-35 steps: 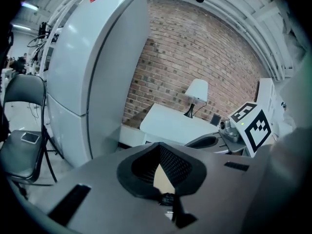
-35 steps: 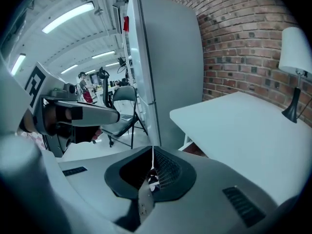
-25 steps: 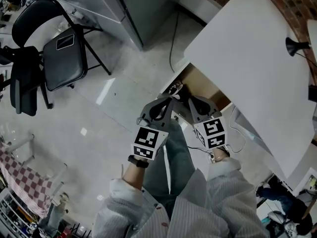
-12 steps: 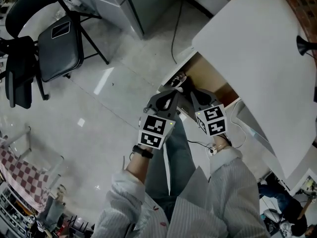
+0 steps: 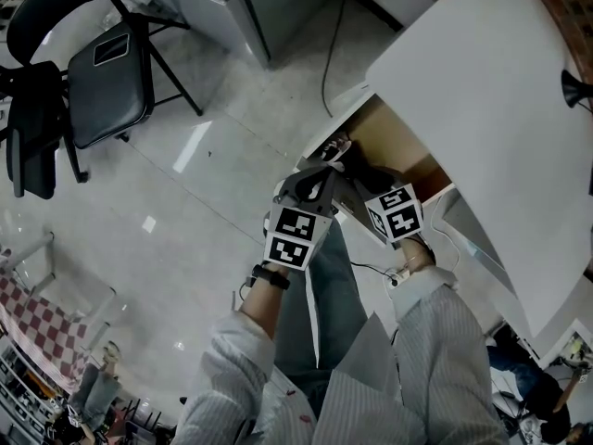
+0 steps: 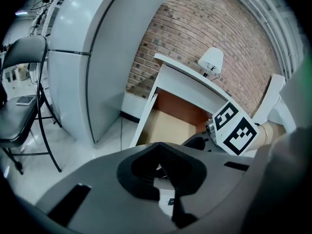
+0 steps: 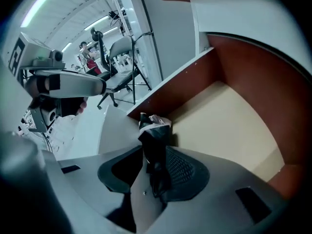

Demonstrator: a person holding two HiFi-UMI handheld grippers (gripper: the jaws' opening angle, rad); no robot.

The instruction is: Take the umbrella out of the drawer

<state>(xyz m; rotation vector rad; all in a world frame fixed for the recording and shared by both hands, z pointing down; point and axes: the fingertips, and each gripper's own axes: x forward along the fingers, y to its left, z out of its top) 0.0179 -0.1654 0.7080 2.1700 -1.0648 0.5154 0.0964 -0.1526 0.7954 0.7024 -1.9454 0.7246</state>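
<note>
The open drawer (image 5: 400, 145) under the white desk shows a bare beige floor (image 7: 229, 126) and brown walls. A folded black umbrella (image 7: 155, 140) stands between the jaws of my right gripper (image 7: 153, 172), its end pointing down at the drawer's front corner. These jaws are opening: the umbrella leans on the right pad, with a gap on its left. In the head view the right gripper (image 5: 359, 172) reaches steeply down into the drawer. My left gripper (image 5: 320, 178) hovers just left of it over the drawer front (image 6: 168, 128), jaws (image 6: 158, 152) shut with nothing between them.
The white desk top (image 5: 482, 91) overhangs the drawer on the right. A black folding chair (image 5: 107, 72) and a grey cabinet (image 6: 97, 57) stand to the left on the pale floor. A cable (image 5: 326, 72) runs along the floor; a small lamp (image 6: 212, 60) sits on the desk.
Both grippers have sunk toward the drawer. The right one has tipped more steeply down and now reaches inside it.
</note>
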